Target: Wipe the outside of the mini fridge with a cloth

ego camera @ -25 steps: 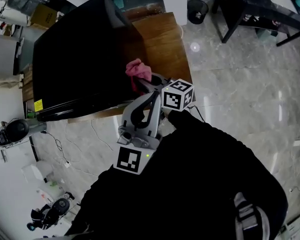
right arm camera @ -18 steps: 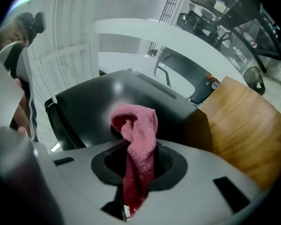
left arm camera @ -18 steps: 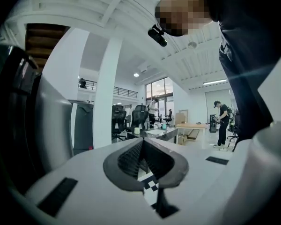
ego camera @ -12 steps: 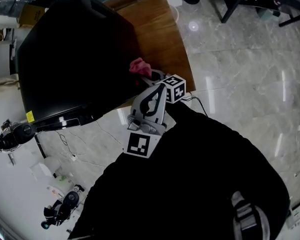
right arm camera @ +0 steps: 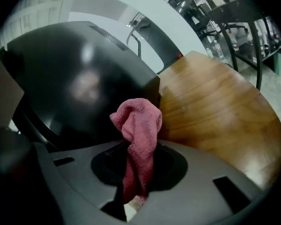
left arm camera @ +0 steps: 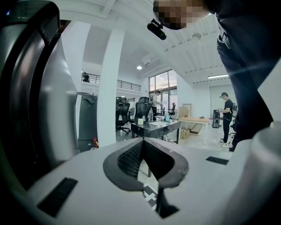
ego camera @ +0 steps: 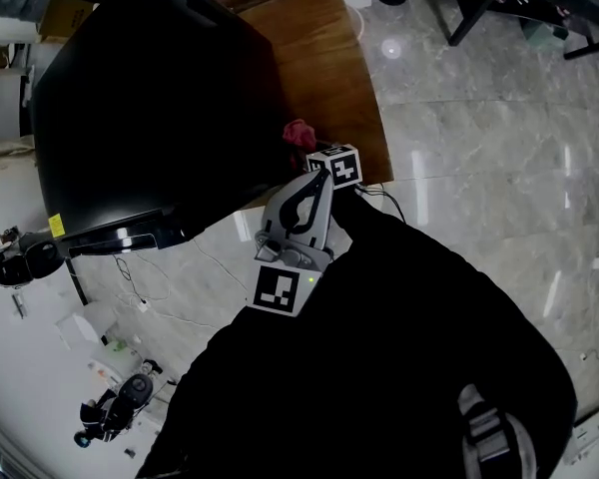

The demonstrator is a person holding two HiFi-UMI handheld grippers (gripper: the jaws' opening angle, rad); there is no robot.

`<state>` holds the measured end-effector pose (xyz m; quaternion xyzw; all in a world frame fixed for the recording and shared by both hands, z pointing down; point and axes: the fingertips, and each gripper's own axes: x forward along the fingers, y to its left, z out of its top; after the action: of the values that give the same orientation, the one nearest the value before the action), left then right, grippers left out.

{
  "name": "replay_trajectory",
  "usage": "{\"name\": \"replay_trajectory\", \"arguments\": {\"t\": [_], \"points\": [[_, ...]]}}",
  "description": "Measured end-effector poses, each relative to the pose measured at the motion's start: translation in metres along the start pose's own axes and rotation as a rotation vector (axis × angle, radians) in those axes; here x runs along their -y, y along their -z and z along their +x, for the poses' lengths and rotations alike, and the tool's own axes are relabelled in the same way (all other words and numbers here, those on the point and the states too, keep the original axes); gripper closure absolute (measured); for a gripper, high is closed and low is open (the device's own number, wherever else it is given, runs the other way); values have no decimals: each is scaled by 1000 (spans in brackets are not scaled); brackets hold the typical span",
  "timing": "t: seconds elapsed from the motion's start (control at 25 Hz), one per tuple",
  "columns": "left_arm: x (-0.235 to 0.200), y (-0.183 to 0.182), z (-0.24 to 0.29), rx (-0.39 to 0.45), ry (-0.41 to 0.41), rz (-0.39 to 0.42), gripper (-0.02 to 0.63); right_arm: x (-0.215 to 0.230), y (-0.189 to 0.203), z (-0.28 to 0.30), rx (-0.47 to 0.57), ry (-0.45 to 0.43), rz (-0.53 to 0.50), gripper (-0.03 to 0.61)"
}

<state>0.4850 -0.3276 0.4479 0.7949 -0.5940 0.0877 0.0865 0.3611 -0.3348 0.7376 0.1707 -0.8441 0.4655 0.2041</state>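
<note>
Right gripper (right arm camera: pixel 136 168) clamps a crumpled pink terry cloth (right arm camera: pixel 136 121), its bunched end at the side wall of the glossy black box-shaped mini fridge (ego camera: pixel 150 98), close by the fridge's near corner where the brown wooden top (ego camera: pixel 324 68) shows beside it. Against a second ago, the cloth sits further along that wall toward the corner, so this stroke looks nearly spent, with other faces likely still to wipe. Left gripper (left arm camera: pixel 143 143), jaws pressed together on nothing, hangs clear of the fridge.
</note>
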Motion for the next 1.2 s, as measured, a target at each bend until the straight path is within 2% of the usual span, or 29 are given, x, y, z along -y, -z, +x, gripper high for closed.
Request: {"name": "replay_trajectory", "arguments": {"t": [0.08,0.16,0.32,0.52,0.72,0.84,0.96,1.2], "points": [[-5,-5,-1,12,-20,-23,607,3,5,1,-46,8,-11,495],[-9,-14,2,37,-35,-39,607,-1,-9,-10,-34,0,-23,494],[-14,-50,13,108,-57,-47,607,-19,-88,-53,118,-50,-30,494],[-31,-107,28,172,-107,-46,607,-93,-227,-110,348,-236,-77,494],[-43,-161,33,246,-169,-29,607,-163,-318,-147,435,-444,-108,494],[-51,-182,32,281,-202,-16,607,-199,-343,-146,421,-550,-116,494],[-59,-189,31,297,-239,-6,607,-227,-352,-134,392,-639,-97,494],[-76,-183,39,281,-285,-10,607,-238,-359,-112,399,-706,-52,489]]}}
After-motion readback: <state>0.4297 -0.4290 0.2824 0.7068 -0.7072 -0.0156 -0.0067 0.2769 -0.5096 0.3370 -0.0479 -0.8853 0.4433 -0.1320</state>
